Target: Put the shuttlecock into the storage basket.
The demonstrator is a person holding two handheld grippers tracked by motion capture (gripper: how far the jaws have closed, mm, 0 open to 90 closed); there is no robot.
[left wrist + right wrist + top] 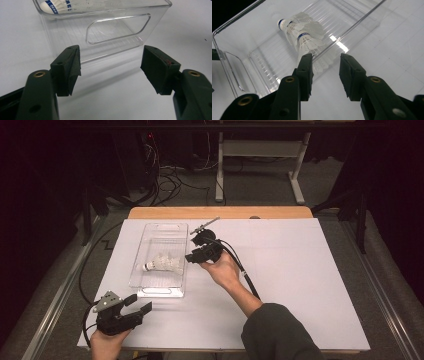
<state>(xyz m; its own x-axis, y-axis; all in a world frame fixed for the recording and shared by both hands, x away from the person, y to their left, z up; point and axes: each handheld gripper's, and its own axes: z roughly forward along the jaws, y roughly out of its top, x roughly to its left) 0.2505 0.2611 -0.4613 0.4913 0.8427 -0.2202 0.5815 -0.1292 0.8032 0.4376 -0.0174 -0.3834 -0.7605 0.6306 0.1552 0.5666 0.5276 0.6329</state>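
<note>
A clear plastic bin (159,291) lies lengthwise on the white board, left of centre. White shuttlecocks (162,263) with blue-banded corks lie in a small heap inside it, corks pointing left. My right gripper (192,256) hovers at the bin's right rim, just beside the shuttlecocks, open with nothing between its pads. In the right gripper view the right gripper (326,62) faces the shuttlecocks (304,35) across the bin wall (262,57). My left gripper (138,304) rests open near the front left, short of the bin's near end. In its own view the left gripper (111,61) faces the bin's handle cutout (117,30) and a shuttlecock (53,5).
The white board (300,280) covers a wooden table (220,212) whose far edge shows. Black cables (250,280) trail from both grippers. Beyond the table stand a white table frame (220,175) and cable tangles (165,180) on the floor.
</note>
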